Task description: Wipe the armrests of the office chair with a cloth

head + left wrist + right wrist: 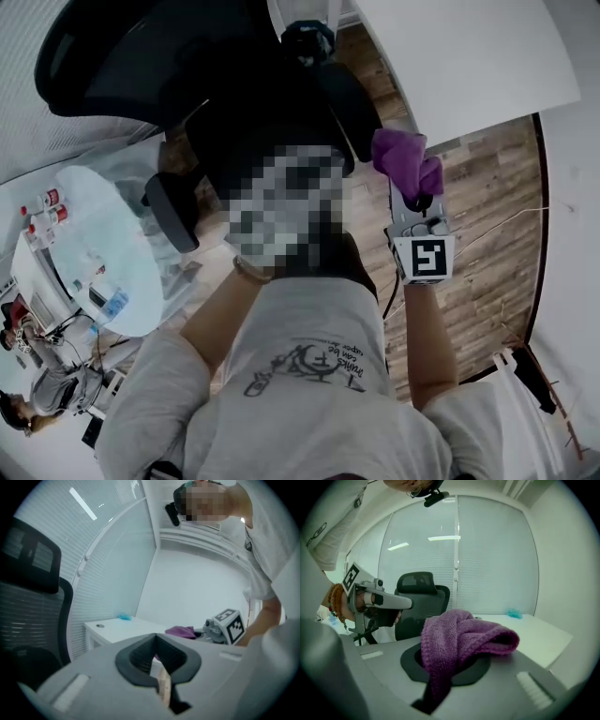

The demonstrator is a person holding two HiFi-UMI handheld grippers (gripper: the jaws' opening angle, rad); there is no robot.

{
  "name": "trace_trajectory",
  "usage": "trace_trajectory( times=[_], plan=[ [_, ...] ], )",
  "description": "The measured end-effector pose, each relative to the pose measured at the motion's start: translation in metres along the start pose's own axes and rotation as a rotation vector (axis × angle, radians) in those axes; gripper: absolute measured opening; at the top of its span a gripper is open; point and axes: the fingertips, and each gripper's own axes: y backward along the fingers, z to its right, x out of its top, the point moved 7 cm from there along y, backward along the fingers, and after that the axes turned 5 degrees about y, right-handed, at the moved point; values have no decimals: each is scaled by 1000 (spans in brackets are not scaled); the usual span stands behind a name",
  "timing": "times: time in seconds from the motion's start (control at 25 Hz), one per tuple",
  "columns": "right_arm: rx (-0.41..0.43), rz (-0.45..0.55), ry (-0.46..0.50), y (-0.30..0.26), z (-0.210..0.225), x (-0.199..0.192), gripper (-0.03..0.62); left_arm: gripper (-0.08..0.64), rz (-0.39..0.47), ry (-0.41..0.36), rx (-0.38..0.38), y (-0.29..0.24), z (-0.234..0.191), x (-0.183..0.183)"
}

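Right gripper (449, 663) clamped on purple cloth (464, 632) (bunched); left gripper (157, 660) closed, empty, near chair (29, 597).

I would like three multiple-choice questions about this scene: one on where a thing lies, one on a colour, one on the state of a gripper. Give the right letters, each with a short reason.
1. Where does the small blue thing lie?
A) on the chair seat
B) on the white desk
C) on the floor

2. What colour is the cloth?
A) purple
B) yellow
C) white

3. How is the right gripper?
A) open and empty
B) shut on an armrest
C) shut on the cloth

Answers: 1 B, it sits on the desk top in the right gripper view; 2 A, the knit shows purple in all three views; 3 C, the cloth hangs out from between its jaws.
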Motion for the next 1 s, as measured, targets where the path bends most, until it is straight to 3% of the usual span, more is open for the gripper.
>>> trace_trajectory(
  times=[0.28, 0.56, 0.8, 1.0],
  plan=[
    [-46, 94, -9, 64, -2, 86, 31, 0, 70, 2, -6, 18, 50, 72],
    [-97, 173, 27, 126, -10, 156, 31, 0, 123, -74, -57, 37, 102, 137],
    [-132, 192, 15, 156, -15, 171, 31, 0, 115, -132, -97, 41, 135, 152],
    [-102, 222, 24, 170, -21, 169, 31, 0, 138, -126, -39, 52, 153, 153]
  ],
)
